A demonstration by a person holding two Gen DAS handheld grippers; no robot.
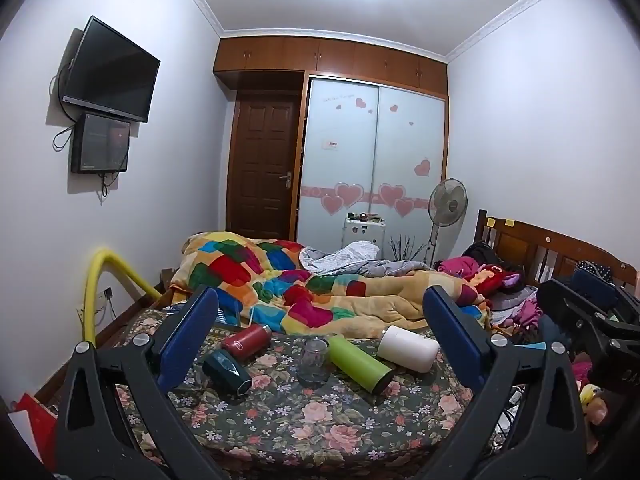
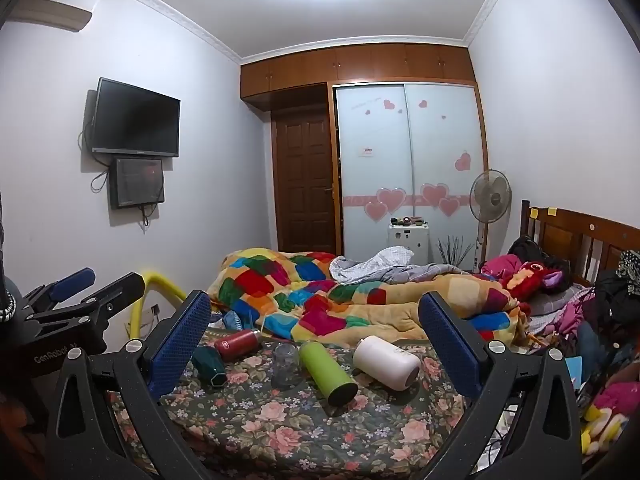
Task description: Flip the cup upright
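Note:
Several cups lie on a floral-covered surface (image 1: 304, 432) at the bed's near end. A white cup (image 1: 408, 349) (image 2: 386, 362), a green cup (image 1: 360, 364) (image 2: 327, 372), a red cup (image 1: 246, 341) (image 2: 237, 344) and a dark teal cup (image 1: 227, 372) (image 2: 209, 365) lie on their sides. A clear glass cup (image 1: 314, 362) (image 2: 286, 365) stands among them. My left gripper (image 1: 320, 320) is open and empty, held above and short of the cups. My right gripper (image 2: 314, 320) is open and empty too. The left gripper also shows at the left edge of the right wrist view (image 2: 76, 300).
A patchwork quilt (image 1: 312, 280) and crumpled bedding are heaped behind the cups. Clothes and plush toys (image 1: 500, 276) pile at the right by the wooden headboard (image 1: 536, 248). A yellow rail (image 1: 100, 284) stands at the left. A fan (image 1: 447, 204) and wardrobe stand at the back.

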